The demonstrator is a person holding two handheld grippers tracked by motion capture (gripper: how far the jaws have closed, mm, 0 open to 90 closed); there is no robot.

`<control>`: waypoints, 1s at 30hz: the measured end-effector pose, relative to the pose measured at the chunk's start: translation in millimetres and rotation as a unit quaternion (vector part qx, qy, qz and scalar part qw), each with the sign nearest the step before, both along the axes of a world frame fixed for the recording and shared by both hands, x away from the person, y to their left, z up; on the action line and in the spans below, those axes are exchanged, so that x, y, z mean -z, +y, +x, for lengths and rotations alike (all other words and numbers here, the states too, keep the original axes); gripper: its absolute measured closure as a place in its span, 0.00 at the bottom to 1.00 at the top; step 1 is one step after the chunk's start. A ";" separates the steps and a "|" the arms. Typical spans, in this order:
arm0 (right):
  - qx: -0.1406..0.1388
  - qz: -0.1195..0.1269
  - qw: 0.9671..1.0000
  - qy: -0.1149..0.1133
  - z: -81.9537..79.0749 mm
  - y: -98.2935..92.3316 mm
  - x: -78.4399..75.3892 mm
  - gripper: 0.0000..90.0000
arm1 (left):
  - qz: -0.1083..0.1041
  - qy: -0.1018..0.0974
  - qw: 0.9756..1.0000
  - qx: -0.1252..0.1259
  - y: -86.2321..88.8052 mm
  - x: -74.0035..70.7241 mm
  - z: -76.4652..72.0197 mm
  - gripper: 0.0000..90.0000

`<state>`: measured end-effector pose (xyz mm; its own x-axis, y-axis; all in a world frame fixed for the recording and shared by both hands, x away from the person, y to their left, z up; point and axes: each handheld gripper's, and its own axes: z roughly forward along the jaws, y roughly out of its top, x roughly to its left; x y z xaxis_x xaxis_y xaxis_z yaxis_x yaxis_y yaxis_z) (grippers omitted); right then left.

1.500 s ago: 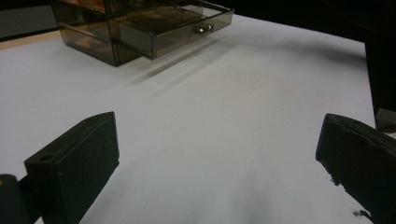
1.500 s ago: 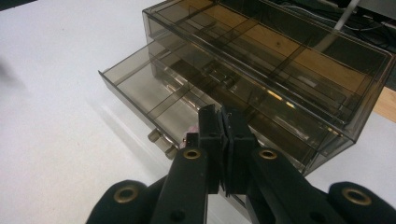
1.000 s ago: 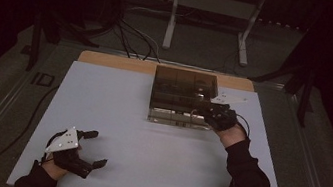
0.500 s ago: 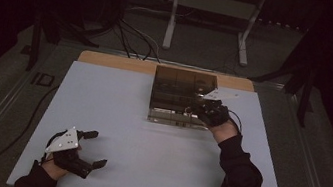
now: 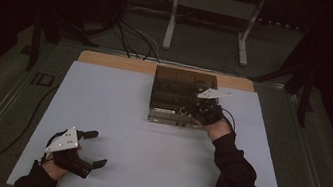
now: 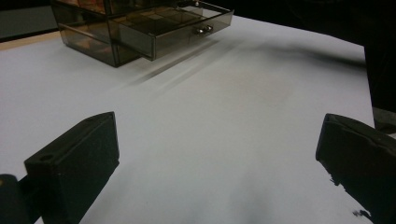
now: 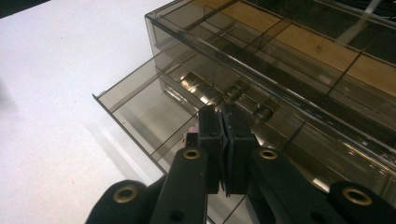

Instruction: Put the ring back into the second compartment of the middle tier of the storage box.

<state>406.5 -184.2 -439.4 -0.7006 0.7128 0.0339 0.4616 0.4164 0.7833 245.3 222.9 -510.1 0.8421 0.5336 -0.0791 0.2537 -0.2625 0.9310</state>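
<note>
A smoky clear drawer box (image 5: 183, 85) stands at the back middle of the white table (image 5: 147, 141). Its bottom drawer (image 5: 170, 118) is pulled out toward me, with a small metal knob (image 6: 201, 30) on its front. My right gripper (image 5: 200, 112) hangs over the drawer's right part, jaws pressed shut (image 7: 223, 120) above the open drawer (image 7: 140, 105). A tiny pink speck shows at the left jaw's edge; I cannot tell what it is. My left gripper (image 5: 95, 149) rests near the table's front left, open and holding nothing (image 6: 217, 158).
The box top (image 7: 289, 51) has several divided compartments. A strip of wooden tabletop (image 5: 114, 61) shows behind the white sheet. A metal stand (image 5: 206, 24) and cables (image 5: 128, 37) sit on the floor beyond the table.
My right gripper has shifted a little to the left, from the box's right front corner to over the open drawer. The left gripper has stayed put.
</note>
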 end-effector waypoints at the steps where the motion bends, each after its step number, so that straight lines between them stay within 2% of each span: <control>1: -0.002 0.001 1.000 0.001 1.0 0.6 0.6 0.98 | 0.002 0.001 1.000 0.000 0.1 0.2 0.1 0.01; 12: -0.002 0.005 1.000 0.005 7.8 6.9 4.0 0.98 | 0.000 0.000 1.000 0.000 0.5 0.2 0.2 0.01; 16: -0.001 0.012 1.000 0.007 9.0 6.8 4.9 0.90 | 0.000 0.001 1.000 -0.001 0.6 0.4 0.3 0.01; 17: -0.003 0.014 1.000 0.006 9.0 7.1 4.8 0.80 | -0.001 0.000 1.000 -0.001 0.4 0.2 0.3 0.01; 18: -0.003 0.014 1.000 0.006 9.0 7.1 4.8 0.80 | -0.001 0.000 1.000 -0.001 0.4 0.2 0.3 0.01; 19: -0.003 0.019 1.000 0.006 8.7 7.1 4.1 0.68 | 0.002 0.002 1.000 -0.001 0.4 0.6 0.2 0.01; 20: -0.003 0.019 1.000 0.006 8.7 7.1 4.1 0.68 | 0.002 0.002 1.000 -0.001 0.4 0.6 0.2 0.01; 21: -0.006 0.022 1.000 0.005 7.3 7.4 2.7 0.60 | 0.001 0.001 1.000 -0.001 0.5 0.4 0.3 0.01; 24: -0.006 0.026 1.000 0.005 5.5 7.8 0.6 0.50 | 0.002 0.001 1.000 -0.001 0.2 0.4 0.1 0.01; 27: -0.007 0.028 1.000 0.005 4.5 7.9 -0.8 0.46 | 0.002 0.002 1.000 -0.002 0.2 0.6 0.2 0.01; 28: -0.009 0.030 0.999 0.003 1.9 8.6 -4.4 0.37 | 0.001 0.001 1.000 -0.002 -0.2 0.1 0.2 0.01; 30: -0.011 0.034 0.999 0.002 0.9 8.8 -6.2 0.32 | 0.001 0.001 1.000 -0.002 -0.9 0.0 0.1 0.01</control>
<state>407.4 -175.4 -433.2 -0.7154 0.6936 0.0849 0.4568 0.3724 0.8079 245.4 222.0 -510.1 0.8393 0.5378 -0.0801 0.2576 -0.2636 0.9296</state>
